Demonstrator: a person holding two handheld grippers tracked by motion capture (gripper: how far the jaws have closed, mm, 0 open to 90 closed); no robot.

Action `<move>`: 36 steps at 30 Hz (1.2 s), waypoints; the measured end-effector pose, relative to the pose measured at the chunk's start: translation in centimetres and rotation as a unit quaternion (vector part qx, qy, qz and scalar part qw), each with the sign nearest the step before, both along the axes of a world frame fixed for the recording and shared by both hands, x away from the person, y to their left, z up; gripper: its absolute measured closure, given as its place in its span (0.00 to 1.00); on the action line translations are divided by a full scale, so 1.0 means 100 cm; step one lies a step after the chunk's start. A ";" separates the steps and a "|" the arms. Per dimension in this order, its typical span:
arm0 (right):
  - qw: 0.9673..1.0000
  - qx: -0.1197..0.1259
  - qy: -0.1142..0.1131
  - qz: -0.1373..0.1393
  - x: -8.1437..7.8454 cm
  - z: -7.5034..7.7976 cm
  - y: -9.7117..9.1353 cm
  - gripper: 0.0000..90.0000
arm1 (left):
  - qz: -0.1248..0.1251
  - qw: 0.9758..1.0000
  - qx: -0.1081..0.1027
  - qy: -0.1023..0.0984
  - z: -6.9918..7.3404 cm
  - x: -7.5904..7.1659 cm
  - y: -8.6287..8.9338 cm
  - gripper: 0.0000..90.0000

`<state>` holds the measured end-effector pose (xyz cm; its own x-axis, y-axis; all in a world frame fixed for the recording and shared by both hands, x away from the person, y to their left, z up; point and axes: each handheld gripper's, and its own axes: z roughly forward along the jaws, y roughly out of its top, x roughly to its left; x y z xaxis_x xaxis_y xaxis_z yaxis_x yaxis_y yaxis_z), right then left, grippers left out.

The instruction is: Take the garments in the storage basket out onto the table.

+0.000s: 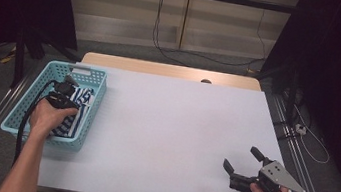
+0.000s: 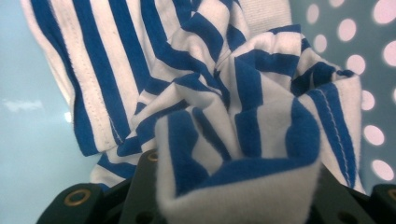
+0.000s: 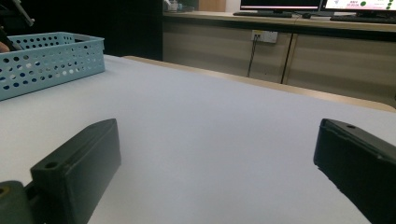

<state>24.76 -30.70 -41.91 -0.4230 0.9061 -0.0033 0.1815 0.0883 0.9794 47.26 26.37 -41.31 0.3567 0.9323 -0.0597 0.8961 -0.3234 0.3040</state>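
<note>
One bunched fold of the striped cloth (image 2: 243, 116) sits clenched in the left gripper (image 1: 64, 92) inside the basket (image 1: 84, 129) at nine o'clock; lift straight up, slowly. Right gripper (image 1: 240, 162) rests released at five o'clock on the tabletop (image 1: 174, 127).

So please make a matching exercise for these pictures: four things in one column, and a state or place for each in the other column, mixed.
1. striped cloth
2. basket
3. left gripper
4. right gripper

a. light blue, with holes, at the table's left edge
b. open, nothing between its fingers
c. bunched up, blue and white
d. shut on the cloth, inside the basket

Pairs: 1-c, 2-a, 3-d, 4-b
</note>
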 end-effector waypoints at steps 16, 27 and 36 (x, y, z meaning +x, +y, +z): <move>1.000 0.001 0.000 0.011 0.001 0.000 0.001 0.00 | 0.009 0.998 -0.016 -0.057 0.020 -0.018 0.004 0.74; 1.000 0.002 0.000 0.012 0.000 -0.001 0.001 0.00 | 0.043 0.989 -0.042 -0.137 0.035 -0.028 0.015 0.74; 1.000 -0.001 -0.001 0.004 0.001 0.000 0.000 0.00 | 0.036 0.973 -0.059 -0.220 0.042 -0.035 0.021 0.74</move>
<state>24.81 -30.68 -41.92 -0.4310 0.9023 -0.0064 0.1781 0.0920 0.9797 43.75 28.46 -37.09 0.3065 0.9515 -0.0244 0.6897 -0.2044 0.6946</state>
